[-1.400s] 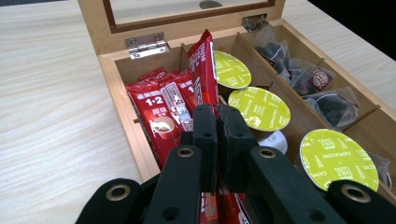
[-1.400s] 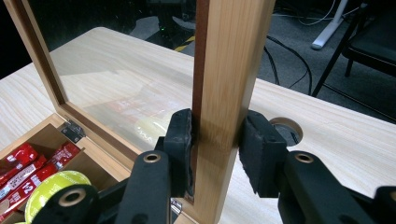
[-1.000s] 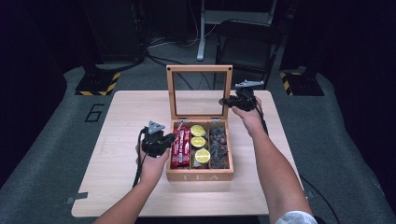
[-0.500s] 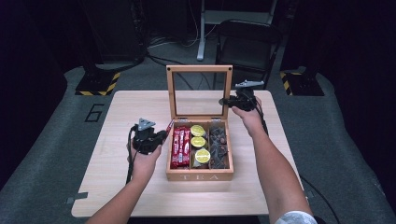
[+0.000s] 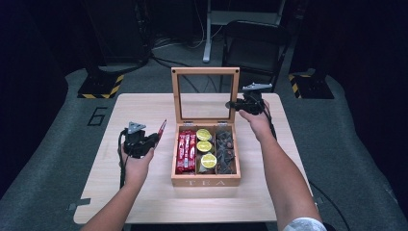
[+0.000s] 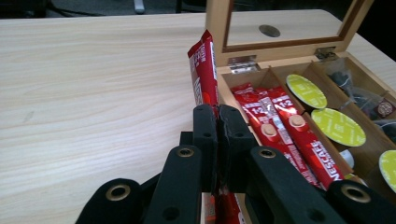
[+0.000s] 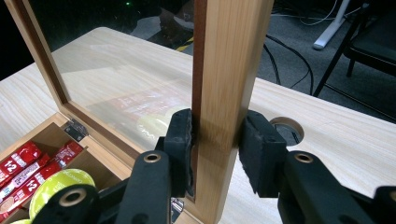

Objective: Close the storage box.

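Note:
A wooden tea box (image 5: 206, 181) stands open at the table's middle, its glass lid (image 5: 205, 70) upright. Inside lie red coffee sachets (image 5: 186, 151), green-topped capsules (image 5: 207, 147) and dark tea bags (image 5: 226, 150). My left gripper (image 5: 155, 136) is shut on one red sachet (image 6: 203, 70), held up left of the box over the table. My right gripper (image 7: 215, 140) is shut on the lid's right frame post (image 7: 224, 70), with one pad (image 7: 180, 140) on its inner side. In the high view the right gripper (image 5: 232, 104) sits at the lid's right edge.
The light wooden table (image 5: 139, 108) has bare room left of the box and in front of it. A round cable hole (image 7: 287, 126) lies behind the lid. A dark chair (image 5: 255, 43) and floor cables stand beyond the table.
My left gripper has drawn away from the box to the left, lifting a red sachet out with it. The right gripper has kept its hold on the lid.

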`<move>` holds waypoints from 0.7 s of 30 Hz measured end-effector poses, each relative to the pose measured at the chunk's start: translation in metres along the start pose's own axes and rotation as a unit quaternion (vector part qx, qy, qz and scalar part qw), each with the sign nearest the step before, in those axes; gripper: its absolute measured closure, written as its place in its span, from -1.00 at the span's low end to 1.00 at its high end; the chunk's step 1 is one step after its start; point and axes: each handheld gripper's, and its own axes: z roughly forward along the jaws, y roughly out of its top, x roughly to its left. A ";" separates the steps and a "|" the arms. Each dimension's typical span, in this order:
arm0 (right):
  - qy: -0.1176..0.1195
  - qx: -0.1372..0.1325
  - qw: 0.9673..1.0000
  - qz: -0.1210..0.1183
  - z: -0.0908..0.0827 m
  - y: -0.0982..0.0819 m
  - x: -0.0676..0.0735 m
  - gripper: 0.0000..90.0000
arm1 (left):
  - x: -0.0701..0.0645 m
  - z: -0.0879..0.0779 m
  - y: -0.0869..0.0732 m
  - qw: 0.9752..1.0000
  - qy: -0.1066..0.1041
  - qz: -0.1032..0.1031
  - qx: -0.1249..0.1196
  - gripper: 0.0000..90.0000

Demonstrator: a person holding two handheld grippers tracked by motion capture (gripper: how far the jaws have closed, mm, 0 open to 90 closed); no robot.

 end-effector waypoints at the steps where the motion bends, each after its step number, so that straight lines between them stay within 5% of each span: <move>1: 0.000 0.000 1.000 -0.001 0.000 0.000 0.000 0.44 | 0.002 -0.001 0.000 1.000 0.002 -0.001 0.000 0.92; 21: 0.006 0.000 1.000 -0.004 0.000 0.000 -0.002 0.44 | 0.025 -0.003 -0.008 1.000 0.023 -0.008 0.006 0.91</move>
